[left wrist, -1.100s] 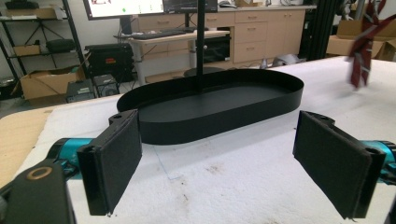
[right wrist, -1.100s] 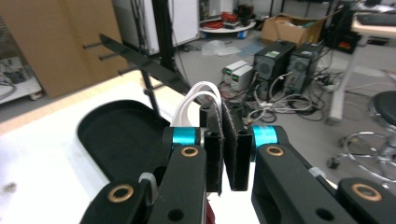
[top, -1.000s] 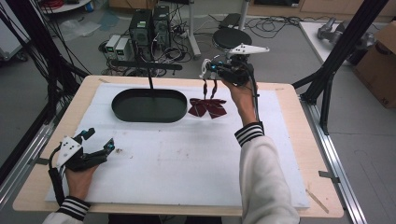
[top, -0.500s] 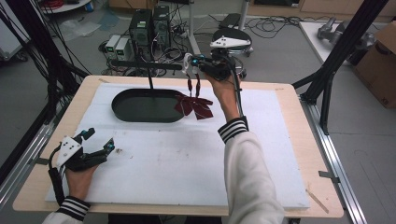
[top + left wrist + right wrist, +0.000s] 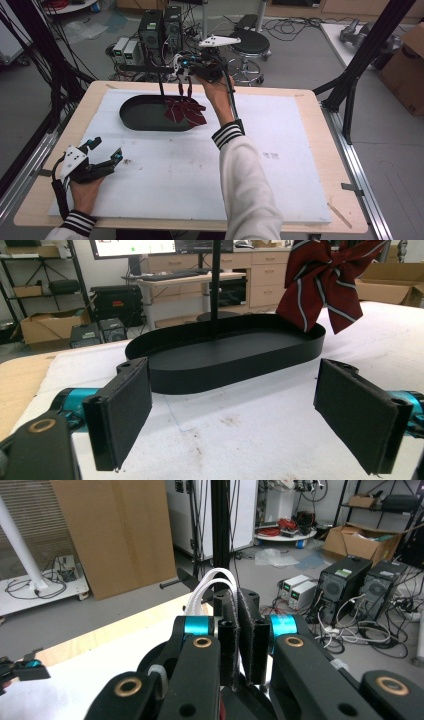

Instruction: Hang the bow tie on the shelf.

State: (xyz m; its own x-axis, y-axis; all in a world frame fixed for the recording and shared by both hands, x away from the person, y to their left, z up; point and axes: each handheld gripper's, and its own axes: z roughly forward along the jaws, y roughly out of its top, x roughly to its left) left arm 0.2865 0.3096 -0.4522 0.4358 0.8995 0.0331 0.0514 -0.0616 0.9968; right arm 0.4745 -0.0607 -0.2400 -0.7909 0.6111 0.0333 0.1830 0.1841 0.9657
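The right hand-held gripper (image 5: 185, 86) has carried its load leftward along the far edge of the table (image 5: 300, 150): a second ago it hung over the bare white mat to the right of the black oval tray (image 5: 131, 111), half a second ago it had reached the tray's right end, and now it sits above that end, close to the tray's thin upright post (image 5: 161, 85). Its jaws are pressed together, pinching the white loop (image 5: 214, 582) of a dark red striped bow (image 5: 186, 111); in the right gripper view the loop arches up from between the closed pads (image 5: 256, 645). The bow dangles below the jaws, its wings spread over the tray's right end and rim and not yet lying flat on the tray floor. In the left gripper view the bow (image 5: 322, 282) hangs clear above the tray's far rim, with the post (image 5: 215, 287) standing beside it.

The left hand-held gripper (image 5: 102, 159) has kept its place near the front left of the table, jaws spread wide with nothing between the pads (image 5: 125, 412), pointed toward the tray (image 5: 225, 352).

My reading is that the carry is nearly over. The bow is now where it can either be lowered into the tray or have its loop hooked onto the post; which is intended I cannot tell. Either way, the loop is narrow, so the final approach will need a small, steady move.
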